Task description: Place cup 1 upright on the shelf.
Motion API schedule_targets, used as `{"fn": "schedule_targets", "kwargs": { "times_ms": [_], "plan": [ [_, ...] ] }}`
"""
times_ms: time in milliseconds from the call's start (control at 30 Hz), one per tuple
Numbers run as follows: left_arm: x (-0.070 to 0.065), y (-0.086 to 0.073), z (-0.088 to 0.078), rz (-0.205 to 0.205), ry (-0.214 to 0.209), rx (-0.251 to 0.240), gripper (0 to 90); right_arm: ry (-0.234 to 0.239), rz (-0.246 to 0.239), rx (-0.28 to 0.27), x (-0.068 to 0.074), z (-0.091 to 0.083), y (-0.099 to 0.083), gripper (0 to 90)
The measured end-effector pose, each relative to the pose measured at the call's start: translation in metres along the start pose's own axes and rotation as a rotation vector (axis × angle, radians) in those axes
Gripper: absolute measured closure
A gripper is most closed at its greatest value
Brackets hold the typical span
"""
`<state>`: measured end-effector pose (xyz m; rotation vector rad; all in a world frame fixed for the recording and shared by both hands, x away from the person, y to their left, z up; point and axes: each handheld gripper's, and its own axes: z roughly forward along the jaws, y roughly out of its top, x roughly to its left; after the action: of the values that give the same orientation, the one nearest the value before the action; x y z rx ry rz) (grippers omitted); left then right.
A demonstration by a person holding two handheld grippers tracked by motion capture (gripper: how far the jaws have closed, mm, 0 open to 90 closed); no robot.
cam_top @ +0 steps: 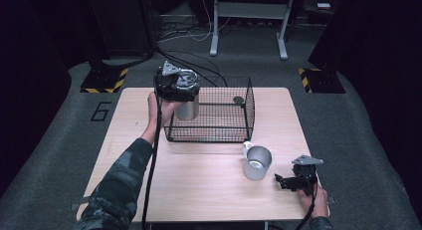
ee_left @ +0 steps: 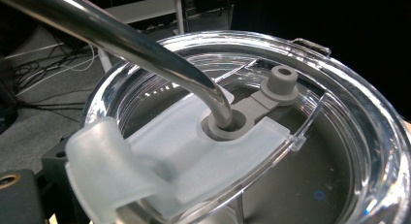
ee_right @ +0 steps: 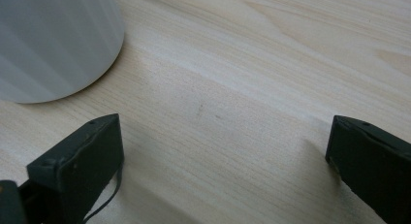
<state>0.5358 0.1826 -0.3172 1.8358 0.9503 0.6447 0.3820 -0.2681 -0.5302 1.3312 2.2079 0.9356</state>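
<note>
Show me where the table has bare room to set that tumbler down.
Bare wood lies left of the wire basket, and along the near edge left of the metal mug. It is tighter at the near right, between the mug and the right hand-held gripper. The left hand-held gripper holds the tumbler at the basket's left wall.

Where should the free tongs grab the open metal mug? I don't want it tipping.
Take the mug by its near wall, coming from the right tongs side: it stands upright, mouth open, its handle turned to the far side.
</note>
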Motion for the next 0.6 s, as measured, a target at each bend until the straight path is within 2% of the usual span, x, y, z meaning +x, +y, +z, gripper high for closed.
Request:
{"fn": "schedule_targets", "kwargs": {
  "times_ms": [67, 300, 600],
  "plan": [
    [0.001, -0.002, 0.005, -0.012, 0.004, 0.004, 3.8, 0.0, 0.001, 0.0, 0.0, 0.0, 0.0, 0.0],
    [0.003, -0.006, 0.016, -0.015, 0.017, 0.024, 3.8, 0.0, 0.0, 0.0, 0.0, 0.0, 0.0, 0.0],
    [0.007, -0.016, 0.031, -0.055, 0.024, 0.045, 3.8, 0.0, 0.0, 0.0, 0.0, 0.0, 0.0, 0.0]
  ]
}}
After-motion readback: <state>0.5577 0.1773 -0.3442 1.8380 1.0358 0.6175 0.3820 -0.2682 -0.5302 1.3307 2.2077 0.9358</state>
